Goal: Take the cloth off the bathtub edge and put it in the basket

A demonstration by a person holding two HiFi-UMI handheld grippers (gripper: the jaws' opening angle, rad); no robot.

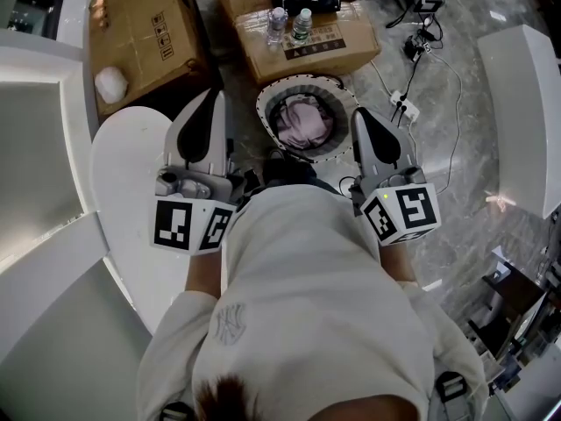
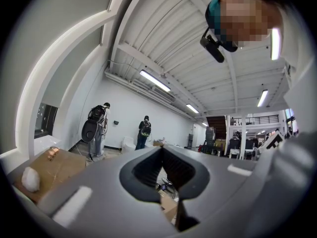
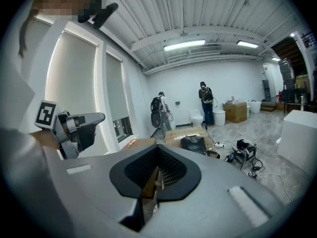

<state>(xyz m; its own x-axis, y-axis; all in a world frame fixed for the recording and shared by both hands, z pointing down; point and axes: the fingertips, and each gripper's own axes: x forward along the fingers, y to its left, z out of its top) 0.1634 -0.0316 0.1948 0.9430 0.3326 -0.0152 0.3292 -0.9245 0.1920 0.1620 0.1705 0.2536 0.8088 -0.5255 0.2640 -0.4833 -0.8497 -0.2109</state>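
Note:
A pink cloth [image 1: 302, 121] lies bunched inside the round basket [image 1: 264, 103], which stands on the floor just ahead of me. The white bathtub edge [image 1: 123, 174] curves along my left side, and I see no cloth on it. My left gripper [image 1: 213, 95] is held level above that edge, left of the basket; its jaws [image 2: 162, 148] are shut with nothing between them. Just right of the basket, my right gripper [image 1: 359, 114] tilts slightly down, and its jaws [image 3: 157, 148] are shut and empty too. In the right gripper view the left gripper [image 3: 74, 128] shows at the left.
Cardboard boxes [image 1: 145, 33] [image 1: 307, 46] sit beyond the basket, one bearing two water bottles [image 1: 289, 24]. A power strip with cables [image 1: 405, 105] lies on the marble floor to the right, near a white block [image 1: 526, 103]. Two people [image 3: 205, 103] stand by the far wall.

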